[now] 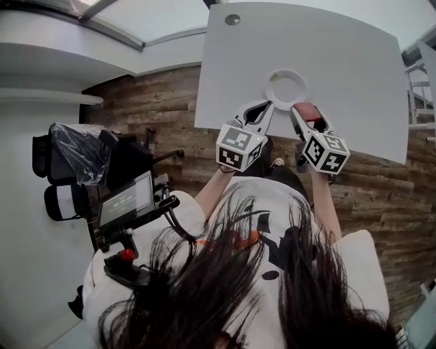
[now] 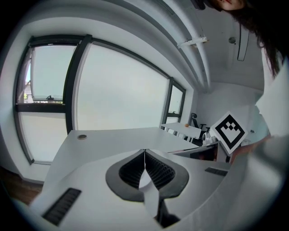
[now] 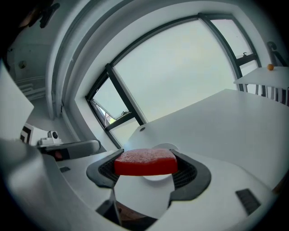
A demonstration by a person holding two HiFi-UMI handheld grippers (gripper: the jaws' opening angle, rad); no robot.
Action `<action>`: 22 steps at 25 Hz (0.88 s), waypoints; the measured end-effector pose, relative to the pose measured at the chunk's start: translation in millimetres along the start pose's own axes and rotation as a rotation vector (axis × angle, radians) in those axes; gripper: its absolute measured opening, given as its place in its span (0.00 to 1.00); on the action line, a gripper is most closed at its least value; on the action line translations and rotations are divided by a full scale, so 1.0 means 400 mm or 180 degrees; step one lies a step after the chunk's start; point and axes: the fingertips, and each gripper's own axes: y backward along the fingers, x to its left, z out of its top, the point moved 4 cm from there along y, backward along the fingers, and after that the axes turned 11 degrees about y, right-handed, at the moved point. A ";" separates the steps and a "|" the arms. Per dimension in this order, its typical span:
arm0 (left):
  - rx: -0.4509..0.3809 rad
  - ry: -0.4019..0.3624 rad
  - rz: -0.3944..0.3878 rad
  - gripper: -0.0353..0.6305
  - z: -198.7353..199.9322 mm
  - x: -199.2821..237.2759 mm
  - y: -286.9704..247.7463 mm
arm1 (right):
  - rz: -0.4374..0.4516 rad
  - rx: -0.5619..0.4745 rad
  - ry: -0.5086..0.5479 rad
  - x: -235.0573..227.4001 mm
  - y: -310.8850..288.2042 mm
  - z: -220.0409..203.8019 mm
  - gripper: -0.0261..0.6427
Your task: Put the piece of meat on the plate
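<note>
A red piece of meat (image 3: 145, 161) is clamped flat between the jaws of my right gripper (image 3: 146, 163). From the head view the meat (image 1: 308, 112) shows at the tip of the right gripper (image 1: 308, 116), just right of the white plate (image 1: 286, 89) on the white table. Beyond the meat, the plate's rim (image 3: 168, 146) peeks out in the right gripper view. My left gripper (image 1: 260, 112) sits at the plate's near left edge, and its jaws (image 2: 144, 169) are shut with nothing between them.
The white table (image 1: 340, 61) has a round cable hole (image 1: 232, 19) at its far left. Its near edge lies just under the grippers, above a wooden floor (image 1: 163, 116). A camera rig with a screen (image 1: 126, 201) stands at the left. Windows (image 2: 113, 90) run behind the table.
</note>
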 end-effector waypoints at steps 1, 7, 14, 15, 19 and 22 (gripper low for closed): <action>0.0001 -0.0003 -0.0016 0.06 -0.001 -0.003 -0.003 | -0.0001 0.0040 0.0056 -0.002 0.001 -0.009 0.51; 0.0014 -0.0026 -0.0079 0.06 -0.003 -0.009 -0.025 | 0.0078 0.0315 0.0480 -0.019 -0.024 -0.065 0.50; 0.0118 -0.0053 -0.0234 0.06 -0.028 -0.036 -0.049 | 0.0164 0.0644 0.1221 -0.038 -0.040 -0.101 0.50; 0.0138 -0.0060 -0.0264 0.06 -0.032 -0.042 -0.052 | 0.0163 0.0700 0.1305 -0.043 -0.044 -0.108 0.50; 0.0186 -0.0104 -0.0364 0.06 -0.041 -0.063 -0.063 | 0.0173 0.0851 0.1472 -0.063 -0.057 -0.137 0.50; 0.0207 -0.0149 -0.0408 0.06 -0.042 -0.071 -0.067 | 0.0279 0.0899 0.1555 -0.054 -0.059 -0.153 0.50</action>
